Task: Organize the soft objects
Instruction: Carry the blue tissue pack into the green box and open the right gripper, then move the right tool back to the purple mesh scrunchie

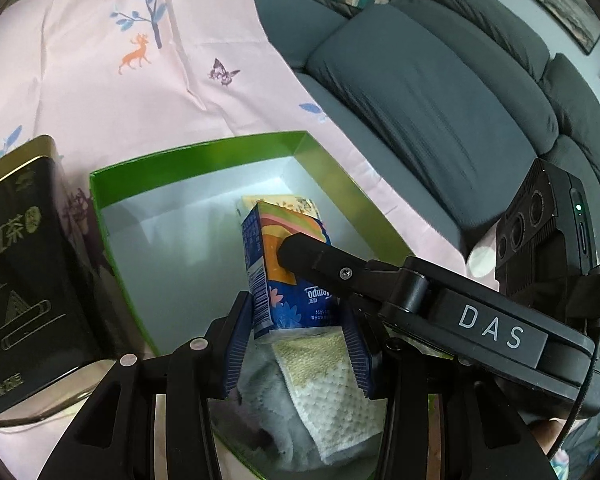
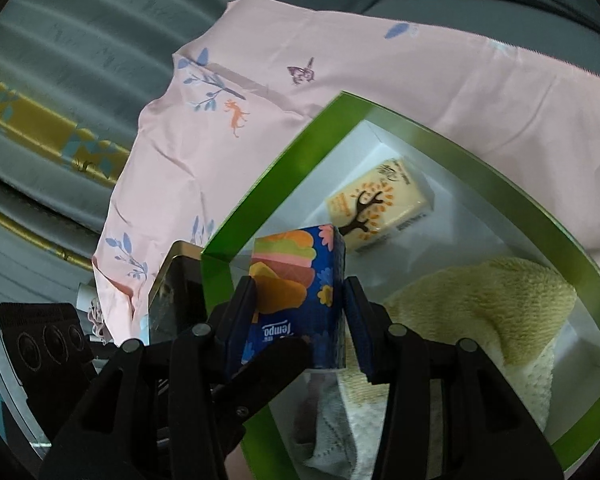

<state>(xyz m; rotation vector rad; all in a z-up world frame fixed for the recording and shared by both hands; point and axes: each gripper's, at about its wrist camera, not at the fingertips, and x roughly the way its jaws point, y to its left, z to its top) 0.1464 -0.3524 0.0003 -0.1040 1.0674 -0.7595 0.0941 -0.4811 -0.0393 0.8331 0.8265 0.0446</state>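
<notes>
A blue Tempo tissue pack (image 1: 268, 248) (image 2: 292, 272) hangs over the open green box (image 1: 204, 156) (image 2: 268, 184). Both grippers hold it. My left gripper (image 1: 298, 340) has its pads shut on the pack's lower end. My right gripper (image 2: 298, 320) clamps the same pack from another side; one of its fingers (image 1: 324, 264) lies across the pack's face. A left finger (image 2: 276, 360) crosses low in the right wrist view. Inside the box lie a cream tissue pack with a tree print (image 2: 380, 204) (image 1: 284, 202), a yellow towel (image 2: 480, 300) (image 1: 332, 380) and a grey cloth (image 1: 268, 400).
A black tea tin (image 1: 24, 264) (image 2: 176, 292) stands against the box's left side. Box and tin rest on a pink printed cloth (image 1: 120, 60) (image 2: 340, 60). A grey sofa (image 1: 420, 100) runs behind on the right, a curtain (image 2: 60, 80) on the left.
</notes>
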